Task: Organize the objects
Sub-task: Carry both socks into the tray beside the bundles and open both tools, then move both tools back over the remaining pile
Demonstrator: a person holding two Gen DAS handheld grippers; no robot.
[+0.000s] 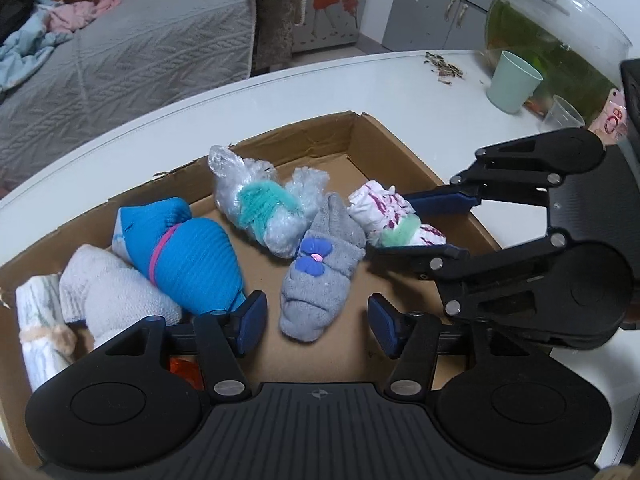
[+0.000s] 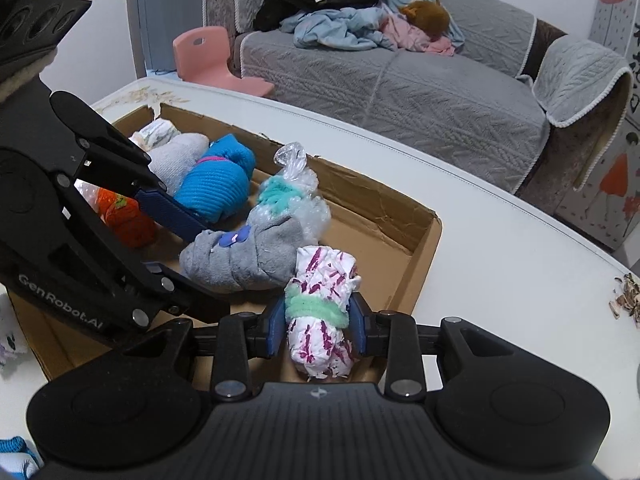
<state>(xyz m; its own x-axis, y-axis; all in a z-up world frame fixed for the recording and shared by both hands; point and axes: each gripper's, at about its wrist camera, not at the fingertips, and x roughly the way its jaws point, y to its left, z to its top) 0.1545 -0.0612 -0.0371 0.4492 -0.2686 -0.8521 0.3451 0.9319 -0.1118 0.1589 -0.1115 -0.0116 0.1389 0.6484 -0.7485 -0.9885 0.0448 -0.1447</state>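
A shallow cardboard box (image 1: 280,148) (image 2: 380,204) on the white table holds several rolled sock bundles. My right gripper (image 2: 317,326) (image 1: 428,226) is shut on a white bundle with purple marks and a green band (image 2: 320,308) (image 1: 394,216), over the box's right end. My left gripper (image 1: 318,324) (image 2: 208,268) stands open astride the near end of a grey bundle with a blue bow (image 1: 316,276) (image 2: 240,256); its pads are clear of it. A blue bundle with a pink band (image 1: 188,252) and a bubble-wrapped bundle with a teal band (image 1: 264,208) lie behind.
A pale fluffy bundle (image 1: 108,292), a white one (image 1: 40,328) and an orange one (image 2: 124,216) fill the box's left end. A green cup (image 1: 514,84), clear cup (image 1: 564,114), fish bowl (image 1: 560,32) and seed husks (image 1: 444,68) stand far right. A sofa (image 2: 400,92) lies beyond.
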